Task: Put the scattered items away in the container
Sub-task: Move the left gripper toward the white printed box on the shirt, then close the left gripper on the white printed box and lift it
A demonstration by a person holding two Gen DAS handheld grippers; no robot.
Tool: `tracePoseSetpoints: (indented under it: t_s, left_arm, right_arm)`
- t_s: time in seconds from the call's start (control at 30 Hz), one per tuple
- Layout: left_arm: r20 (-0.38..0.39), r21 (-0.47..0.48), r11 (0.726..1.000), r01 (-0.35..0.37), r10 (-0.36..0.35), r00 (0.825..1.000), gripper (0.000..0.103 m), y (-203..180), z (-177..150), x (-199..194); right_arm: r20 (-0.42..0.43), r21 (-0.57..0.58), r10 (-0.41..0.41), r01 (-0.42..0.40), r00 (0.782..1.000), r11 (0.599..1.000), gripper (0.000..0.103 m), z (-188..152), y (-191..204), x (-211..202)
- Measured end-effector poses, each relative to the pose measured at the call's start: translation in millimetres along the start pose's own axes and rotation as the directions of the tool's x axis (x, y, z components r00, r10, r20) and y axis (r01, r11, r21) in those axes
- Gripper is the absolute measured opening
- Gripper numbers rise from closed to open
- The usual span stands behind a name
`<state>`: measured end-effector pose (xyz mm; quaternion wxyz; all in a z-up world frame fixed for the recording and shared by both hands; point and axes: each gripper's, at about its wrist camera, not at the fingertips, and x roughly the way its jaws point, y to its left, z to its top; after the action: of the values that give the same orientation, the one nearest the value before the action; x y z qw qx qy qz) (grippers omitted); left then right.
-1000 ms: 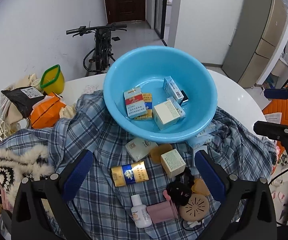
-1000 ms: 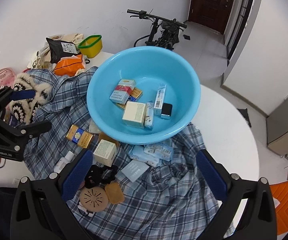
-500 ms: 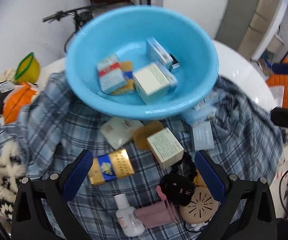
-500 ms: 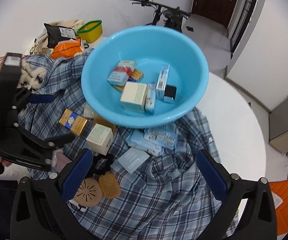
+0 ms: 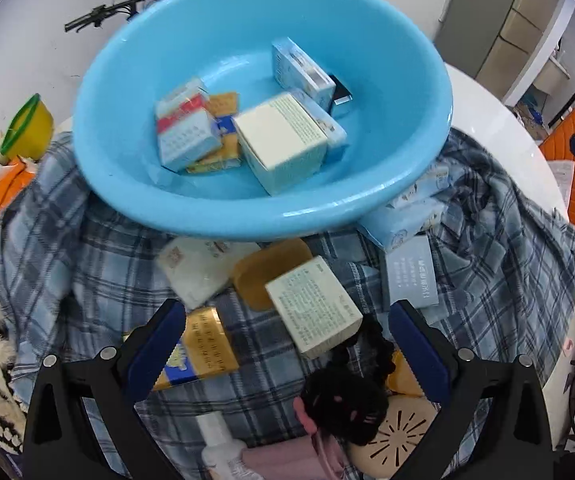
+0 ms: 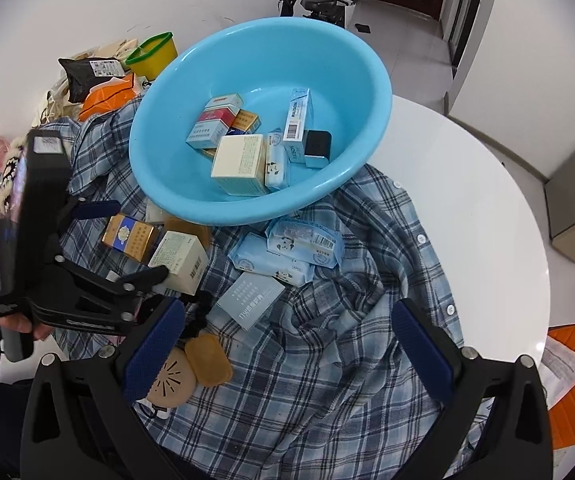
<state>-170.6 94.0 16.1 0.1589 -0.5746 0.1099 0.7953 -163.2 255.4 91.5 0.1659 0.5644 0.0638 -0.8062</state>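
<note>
Upper centre of frame: blue basin (image 5: 223, 208) on plaid shirt (image 6: 327, 360), boxes inside.
Left gripper (image 5: 287, 344): wide open, empty, around cream box (image 5: 313, 306).
Right gripper (image 6: 287, 344): wide open, empty.

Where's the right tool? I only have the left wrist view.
Observer: The right tool is open above the plaid shirt, with nothing between its fingers.
Operator: What's nearest in front of it?
Observer: A flat pale blue packet lying on the shirt. Beyond it, two tissue packs overlap right beside the basin.
Operator: How does my left tool look from that side?
Observer: The left tool is open, over the gold box and next to the cream box. I cannot tell whether it touches either.
</note>
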Motion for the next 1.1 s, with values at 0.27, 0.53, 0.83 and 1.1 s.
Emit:
tracePoseSetpoints:
  t_s: [0.27,0.53,0.83,1.1]
  left_arm:
    - [-0.059,-0.003,1.000,0.011,-0.012,0.998,0.103,-4.4,0.9,33.0]
    - [-0.038,0.057,0.996,0.065,-0.063,0.997,0.062,-2.5,-0.3,32.3]
    - [-0.043,0.055,0.995,0.082,-0.080,0.996,0.062,11.4,-7.2,14.7]
    - [0.085,0.054,0.999,0.002,-0.007,0.996,0.062,24.9,-13.5,-30.9]
  right_arm:
    - [-0.016,-0.013,0.020,-0.021,1.000,1.000,0.103,-3.2,2.5,5.4]
    - [-0.013,0.005,0.021,-0.021,1.000,1.000,0.103,-4.6,-5.4,4.3]
    - [-0.018,-0.001,0.040,-0.040,0.999,0.999,0.103,-6.4,-4.5,6.0]
    - [-0.018,-0.008,0.052,-0.052,0.998,0.999,0.103,-6.0,-1.1,7.7]
